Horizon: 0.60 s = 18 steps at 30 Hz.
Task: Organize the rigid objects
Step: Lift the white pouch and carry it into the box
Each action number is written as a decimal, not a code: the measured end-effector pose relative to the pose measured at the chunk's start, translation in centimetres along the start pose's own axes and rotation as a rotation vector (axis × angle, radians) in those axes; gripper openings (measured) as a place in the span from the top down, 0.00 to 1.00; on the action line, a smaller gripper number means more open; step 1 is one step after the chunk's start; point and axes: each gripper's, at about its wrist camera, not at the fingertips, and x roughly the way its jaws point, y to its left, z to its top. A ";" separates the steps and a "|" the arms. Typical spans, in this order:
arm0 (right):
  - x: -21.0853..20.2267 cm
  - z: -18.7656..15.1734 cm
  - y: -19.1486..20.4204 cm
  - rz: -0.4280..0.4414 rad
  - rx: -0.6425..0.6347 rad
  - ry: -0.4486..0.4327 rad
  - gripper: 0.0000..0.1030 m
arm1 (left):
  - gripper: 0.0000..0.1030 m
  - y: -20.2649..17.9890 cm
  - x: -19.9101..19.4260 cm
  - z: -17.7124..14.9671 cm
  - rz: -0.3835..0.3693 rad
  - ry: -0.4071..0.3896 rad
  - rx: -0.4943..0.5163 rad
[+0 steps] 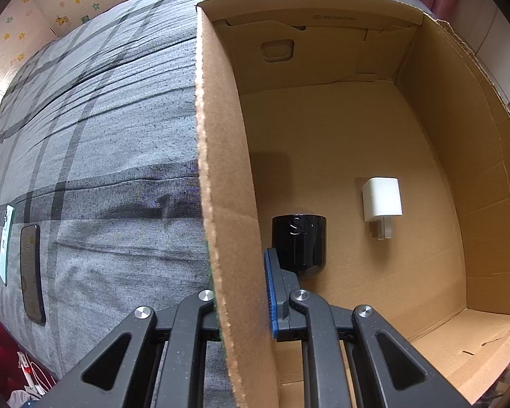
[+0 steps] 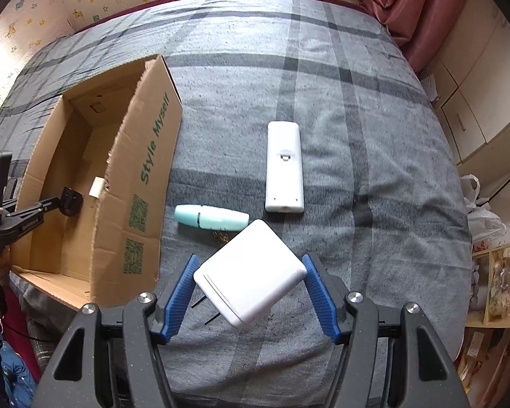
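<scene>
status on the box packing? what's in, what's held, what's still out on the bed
Done: small white charger and black cylinder lie in the cardboard box. In hand: right tool grips a large white adapter above the bed; left tool pinches the box's wall. Left: white remote and mint tube on the blanket, plus two flat items beyond the box.

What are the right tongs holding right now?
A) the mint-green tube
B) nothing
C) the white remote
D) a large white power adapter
D: the right tongs are closed on the large white power adapter, lifted off the bed, while the mint-green tube and white remote lie on the blanket beyond.
</scene>
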 end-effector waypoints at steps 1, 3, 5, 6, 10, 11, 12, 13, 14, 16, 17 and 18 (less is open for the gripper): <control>-0.3 0.3 0.2 -0.001 -0.006 -0.006 0.35 | 0.87 0.0 0.0 0.0 0.001 0.000 0.001; -0.8 0.9 0.7 0.001 -0.016 -0.016 0.35 | 0.87 0.0 0.0 0.0 0.000 0.000 0.002; -1.1 1.6 1.3 0.004 -0.031 -0.024 0.35 | 0.87 0.1 0.0 0.0 -0.003 0.001 -0.001; -1.3 1.8 1.6 0.005 -0.037 -0.027 0.35 | 0.87 0.1 0.0 0.1 -0.004 0.001 -0.002; -2.0 2.9 3.2 0.016 -0.065 -0.045 0.35 | 0.87 0.3 0.0 0.1 -0.013 0.002 -0.007; -2.0 3.1 3.6 0.020 -0.072 -0.048 0.35 | 0.87 0.4 0.0 0.1 -0.016 0.003 -0.008; -2.2 3.4 4.0 0.024 -0.079 -0.052 0.35 | 0.87 0.5 0.0 0.1 -0.017 0.004 -0.009; -2.2 3.7 4.6 0.028 -0.087 -0.055 0.35 | 0.87 0.5 0.1 0.1 -0.018 0.004 -0.008; -2.3 4.0 5.1 0.032 -0.095 -0.059 0.35 | 0.87 0.5 0.1 0.1 -0.018 0.004 -0.008; -2.3 4.4 6.1 0.040 -0.112 -0.062 0.35 | 0.87 0.6 0.1 0.1 -0.018 0.004 -0.008; -2.3 4.6 6.5 0.043 -0.118 -0.064 0.35 | 0.87 0.6 0.1 0.1 -0.019 0.004 -0.008; -2.2 4.8 7.0 0.047 -0.127 -0.065 0.35 | 0.87 0.6 0.1 0.1 -0.020 0.004 -0.009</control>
